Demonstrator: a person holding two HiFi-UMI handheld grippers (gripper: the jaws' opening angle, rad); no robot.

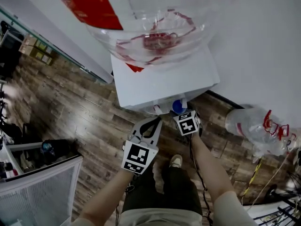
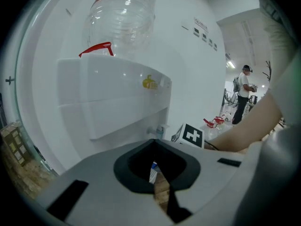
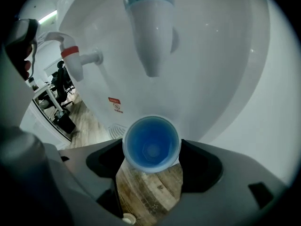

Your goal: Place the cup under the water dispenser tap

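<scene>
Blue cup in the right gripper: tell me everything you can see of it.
The blue cup is a small round tumbler, translucent blue with a paler rim. It looks like plastic and is empty. It sits roughly upright, mouth up, held above the wooden floor between the jaws of the right gripper, which press on its sides. It is in front of the white dispenser, below the blue-capped tap and not touching it. Nothing else touches it.

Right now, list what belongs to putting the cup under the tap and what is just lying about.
Job:
blue cup, in the right gripper
blue-capped tap
red tap
water dispenser

Lying about:
clear water jug on the floor
cardboard boxes
</scene>
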